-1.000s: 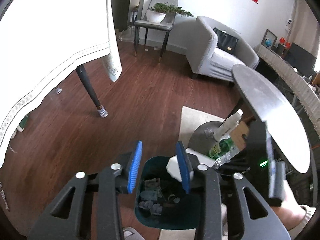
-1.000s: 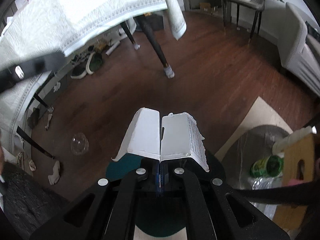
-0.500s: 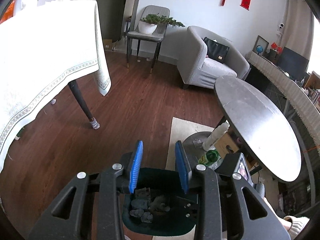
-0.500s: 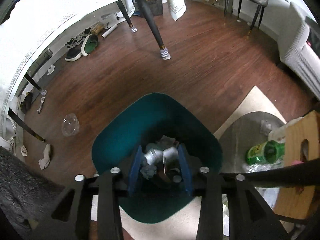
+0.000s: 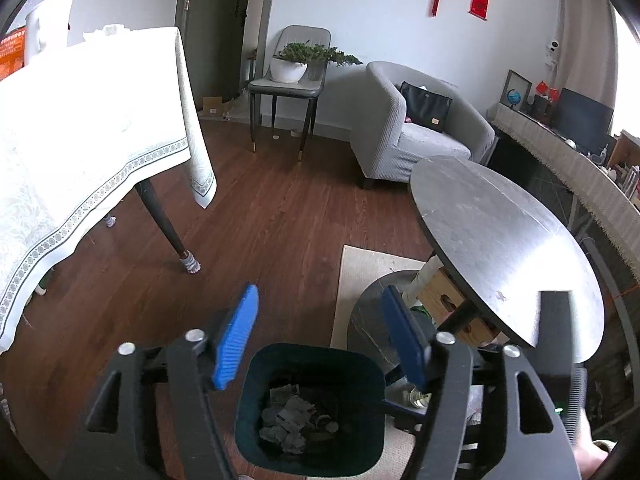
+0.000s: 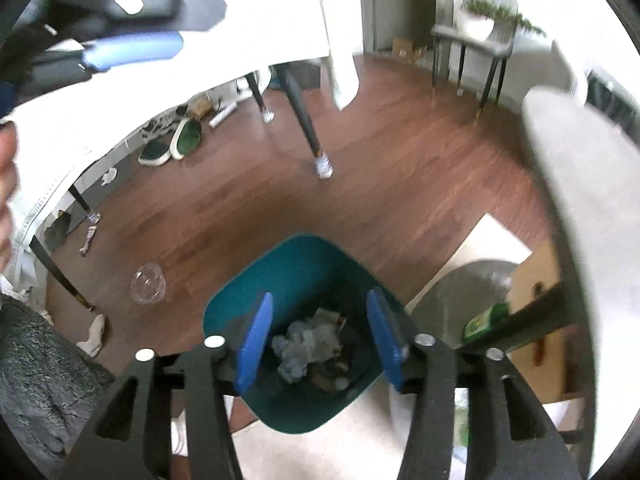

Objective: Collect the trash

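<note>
Both empty now, left gripper (image 5: 320, 336) and right gripper (image 6: 318, 334) opening above the bin (image 6: 296, 276), carton dropped in, more floor litter to fetch

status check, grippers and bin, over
Left gripper and right gripper opening, both empty. Teal bin holds crumpled trash. Nothing in the way.

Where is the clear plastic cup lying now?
In the right wrist view, the cup lies on the wood floor, left of the green bin, near the table's edge.
</note>
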A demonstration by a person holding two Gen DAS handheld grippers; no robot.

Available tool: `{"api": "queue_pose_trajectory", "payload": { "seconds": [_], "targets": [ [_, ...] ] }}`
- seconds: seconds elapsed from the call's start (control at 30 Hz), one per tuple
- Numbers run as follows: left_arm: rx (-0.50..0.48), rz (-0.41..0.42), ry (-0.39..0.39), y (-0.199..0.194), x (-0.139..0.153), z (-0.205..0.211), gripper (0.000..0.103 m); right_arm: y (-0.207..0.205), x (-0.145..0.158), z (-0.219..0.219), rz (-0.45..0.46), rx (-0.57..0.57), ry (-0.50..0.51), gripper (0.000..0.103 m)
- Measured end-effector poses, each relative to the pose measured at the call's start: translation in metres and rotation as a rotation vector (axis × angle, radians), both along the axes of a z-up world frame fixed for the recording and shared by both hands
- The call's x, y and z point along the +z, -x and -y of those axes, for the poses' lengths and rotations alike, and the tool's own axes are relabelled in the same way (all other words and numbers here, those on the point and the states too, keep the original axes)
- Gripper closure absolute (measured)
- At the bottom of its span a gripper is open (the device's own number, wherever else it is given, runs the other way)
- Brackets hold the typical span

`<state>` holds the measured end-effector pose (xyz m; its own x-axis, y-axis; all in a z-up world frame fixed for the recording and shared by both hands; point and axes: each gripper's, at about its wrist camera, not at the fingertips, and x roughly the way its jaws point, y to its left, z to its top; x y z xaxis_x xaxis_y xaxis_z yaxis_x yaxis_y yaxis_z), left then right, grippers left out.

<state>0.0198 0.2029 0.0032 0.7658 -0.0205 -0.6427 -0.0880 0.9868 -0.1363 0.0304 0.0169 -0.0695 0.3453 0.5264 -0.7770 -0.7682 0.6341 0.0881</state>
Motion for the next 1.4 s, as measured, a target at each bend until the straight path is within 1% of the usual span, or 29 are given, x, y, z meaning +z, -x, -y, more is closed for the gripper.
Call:
{"api": "queue_pose_trajectory", "payload": {
  "seconds": [0.03,0.07,0.1,0.13,0.2,0.33,0.4,0.43,0.57,0.73,0.83,0.93,1.03,1.23,1.4],
  "targets": [
    [0.000,0.005,-0.007,0.002,0.001,0.001,0.026,0.003,0.007,0.004,0.025,-0.004,-0.016,0.048],
    [-0.002,0.018,-0.017,0.005,0.003,0.004,0.025,0.007,0.016,0.010,0.066,-0.013,-0.034,0.044],
    [-0.001,0.032,-0.026,0.008,0.005,0.007,0.022,0.009,0.022,0.014,0.091,-0.020,-0.046,0.039],
    [0.001,0.045,-0.034,0.012,0.007,0.009,0.017,0.011,0.029,0.020,0.116,-0.028,-0.063,0.036],
    [0.000,0.070,-0.045,0.017,0.009,0.014,0.014,0.014,0.045,0.036,0.166,-0.055,-0.103,0.030],
    [-0.004,0.084,-0.068,0.024,0.005,0.027,0.009,0.018,0.065,0.069,0.232,-0.130,-0.155,0.022],
    [0.000,0.069,-0.086,0.026,0.001,0.035,0.007,0.018,0.072,0.091,0.262,-0.187,-0.176,0.013],
    [0.001,0.060,-0.097,0.027,-0.001,0.039,0.007,0.018,0.075,0.100,0.270,-0.212,-0.187,0.011],
    [-0.006,0.065,-0.105,0.033,-0.005,0.050,0.006,0.018,0.077,0.128,0.294,-0.285,-0.192,0.004],
    [-0.031,0.124,-0.116,0.045,-0.004,0.066,0.004,0.014,0.072,0.155,0.309,-0.370,-0.181,0.004],
    [-0.035,0.155,-0.142,0.050,-0.005,0.076,0.003,0.012,0.067,0.169,0.284,-0.400,-0.180,0.004],
    [-0.027,0.147,-0.144,0.047,-0.009,0.080,0.003,0.009,0.063,0.174,0.253,-0.393,-0.203,0.004],
    [-0.006,0.125,-0.149,0.043,-0.014,0.081,0.003,0.010,0.064,0.175,0.265,-0.373,-0.206,0.003],
    [0.007,0.108,-0.164,0.038,-0.020,0.082,0.003,0.014,0.067,0.177,0.262,-0.342,-0.234,0.003],
    [0.009,0.104,-0.165,0.037,-0.021,0.083,0.003,0.016,0.068,0.176,0.273,-0.327,-0.228,0.004]
  ]
}}
